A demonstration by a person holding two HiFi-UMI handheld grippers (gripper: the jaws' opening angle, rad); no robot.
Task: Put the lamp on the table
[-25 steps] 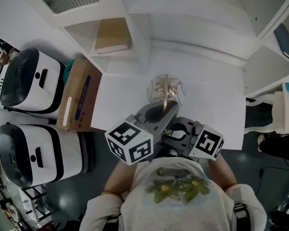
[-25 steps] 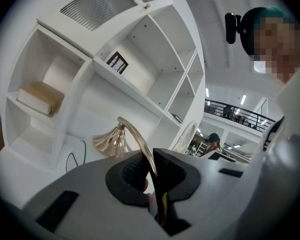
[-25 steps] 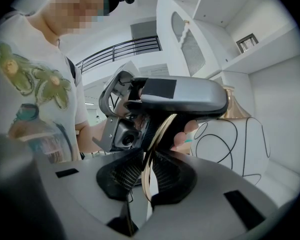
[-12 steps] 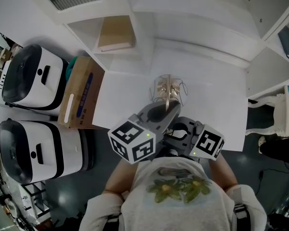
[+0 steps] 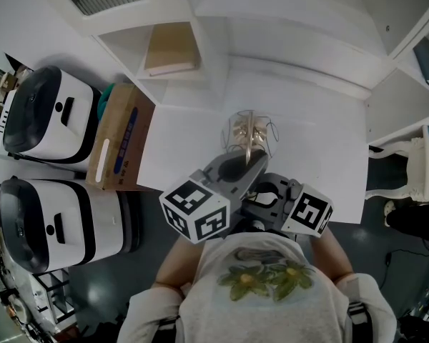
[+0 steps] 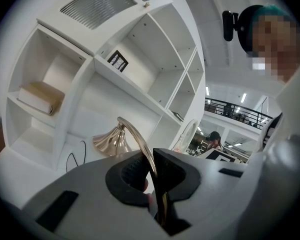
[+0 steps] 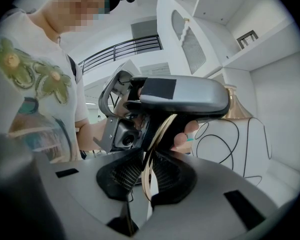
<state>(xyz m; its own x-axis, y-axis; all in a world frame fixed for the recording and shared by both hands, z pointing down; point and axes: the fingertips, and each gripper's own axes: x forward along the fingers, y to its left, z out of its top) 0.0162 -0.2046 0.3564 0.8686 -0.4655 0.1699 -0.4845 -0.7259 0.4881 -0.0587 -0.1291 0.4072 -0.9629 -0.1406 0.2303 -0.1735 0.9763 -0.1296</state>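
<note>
The lamp has a brass-coloured cone shade and a thin curved gold neck. It is held over the near part of the white table, with its black cord looping on the tabletop behind it. My left gripper is shut on the neck, the shade pointing away towards the shelves. My right gripper is shut on the gold stem lower down, just under the left gripper. In the head view both grippers sit close together at the table's near edge, left and right.
White shelving stands behind the table, with a tan book in a left compartment. A cardboard box and two white appliances sit on the floor at the left. The table's right edge borders dark floor.
</note>
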